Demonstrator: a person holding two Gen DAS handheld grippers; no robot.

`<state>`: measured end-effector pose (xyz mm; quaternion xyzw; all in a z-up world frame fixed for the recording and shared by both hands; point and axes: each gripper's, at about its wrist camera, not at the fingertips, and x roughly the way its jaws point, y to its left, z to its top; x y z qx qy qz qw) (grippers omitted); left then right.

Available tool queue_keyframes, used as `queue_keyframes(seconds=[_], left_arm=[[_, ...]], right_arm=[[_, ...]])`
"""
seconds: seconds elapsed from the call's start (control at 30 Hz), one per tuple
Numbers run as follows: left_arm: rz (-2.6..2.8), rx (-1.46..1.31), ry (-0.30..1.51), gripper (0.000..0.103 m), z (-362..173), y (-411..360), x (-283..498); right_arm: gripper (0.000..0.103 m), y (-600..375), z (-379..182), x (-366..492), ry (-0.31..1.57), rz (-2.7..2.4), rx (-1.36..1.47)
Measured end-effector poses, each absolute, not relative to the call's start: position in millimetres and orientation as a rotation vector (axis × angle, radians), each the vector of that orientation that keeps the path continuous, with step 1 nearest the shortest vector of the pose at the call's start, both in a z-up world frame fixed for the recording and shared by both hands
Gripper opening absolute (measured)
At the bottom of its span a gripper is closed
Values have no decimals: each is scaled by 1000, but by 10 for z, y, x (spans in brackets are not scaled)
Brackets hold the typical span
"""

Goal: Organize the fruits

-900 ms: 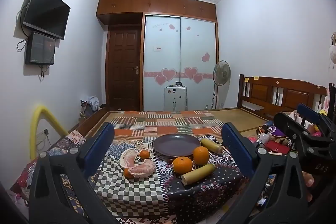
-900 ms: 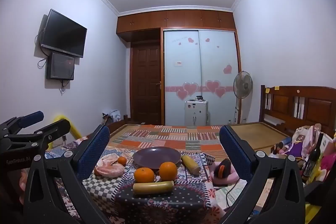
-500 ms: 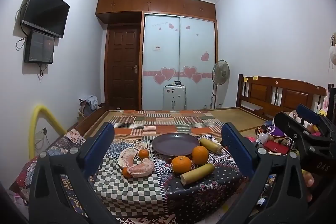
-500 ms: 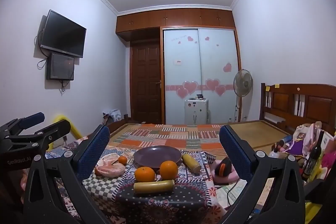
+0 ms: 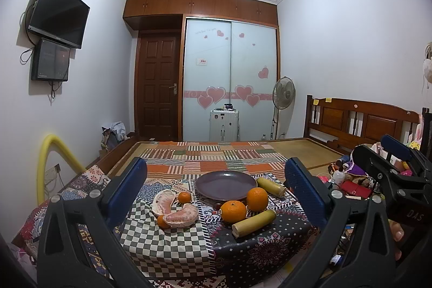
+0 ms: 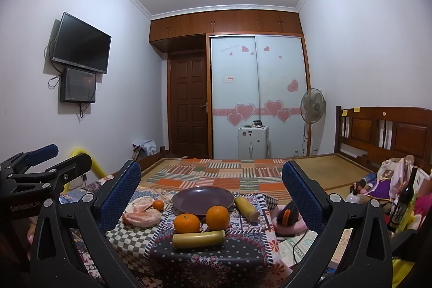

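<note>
- Your left gripper point(image 5: 216, 180), black-framed with blue-padded fingers, is spread wide and holds nothing; it hangs short of the table.
- Your right gripper point(image 6: 210, 180), of the same build, is also spread wide and empty, level with the left one and beside it.
- Straight ahead of both claws stands a small table under a patterned cloth point(image 5: 162, 242), part checked, part dark floral.
- Nearest your right claw, at the cloth's front edge, lies a yellow-green cylindrical stalk piece point(image 6: 199, 239), crosswise.
- Just behind it sit two round oranges point(image 6: 186, 222), side by side and near touching.
- Ahead and left of the claws lie peeled pink pomelo segments point(image 5: 180, 216), with a small tangerine point(image 5: 184, 197) just behind them and another point(image 5: 161, 221) at their front.
- Behind the oranges rests a round, flat purple plate point(image 5: 225, 184), bare.
- A second yellow-green stalk piece point(image 6: 246, 207) lies at the plate's right edge.
- Beyond the table stretches a bed with a striped patchwork blanket point(image 5: 216, 155).
</note>
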<state>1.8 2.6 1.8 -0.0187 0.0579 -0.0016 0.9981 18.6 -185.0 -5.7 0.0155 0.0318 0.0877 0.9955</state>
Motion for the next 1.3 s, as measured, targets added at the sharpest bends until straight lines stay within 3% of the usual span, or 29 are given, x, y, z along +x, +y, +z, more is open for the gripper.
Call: queue_keyframes(seconds=[1.3], left_arm=[[-21,-27,108,103,12,-21,14]], right_arm=[[103,-1845,-55,169,69,178,34]])
